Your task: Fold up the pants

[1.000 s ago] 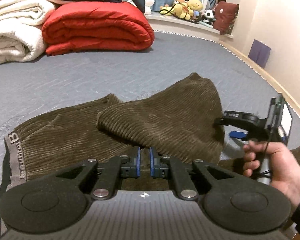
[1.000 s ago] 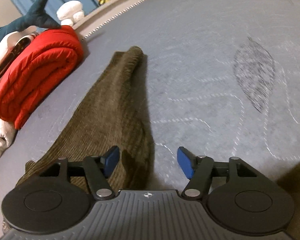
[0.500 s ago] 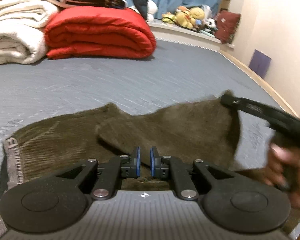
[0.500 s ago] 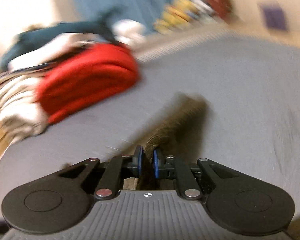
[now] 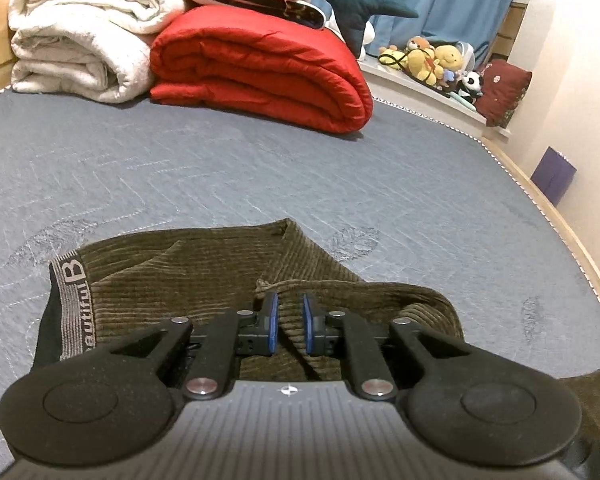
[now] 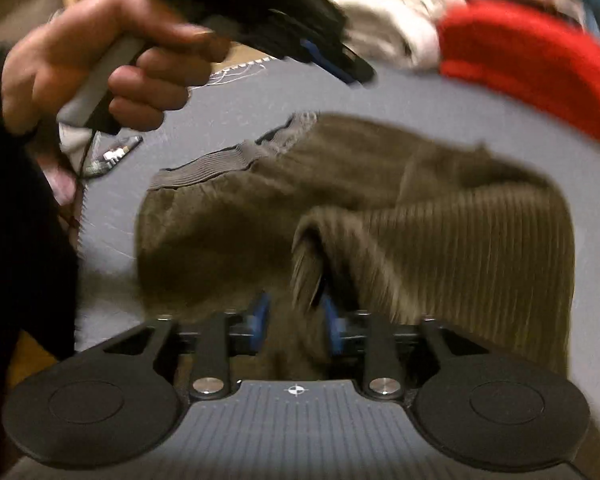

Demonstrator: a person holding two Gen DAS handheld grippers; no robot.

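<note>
Olive corduroy pants [image 5: 188, 276] lie on the grey mattress [image 5: 220, 168], with the lettered waistband [image 5: 74, 304] at the left and one leg folded back over the upper part. My left gripper [image 5: 290, 328] is low over the near edge. Its jaws are starting to open, with a ridge of corduroy still pinched between the blue pads. In the blurred right wrist view the pants [image 6: 460, 240] fill the middle. My right gripper [image 6: 296, 320] is opening, and the leg's end stands loose between its parted pads. A hand holds the left gripper [image 6: 354, 74] at the top left.
A folded red quilt [image 5: 260, 64] and white blankets [image 5: 80, 40] are stacked at the head of the bed, with a plush shark [image 5: 352, 4] on top. Plush toys [image 5: 432, 60] sit on a ledge. The mattress edge [image 5: 560, 220] runs along the right wall.
The right gripper shut on the far leg end, carried it back over the pants, and its pads now stand apart. The left gripper shifted sideways, and the right hand has left its view.
</note>
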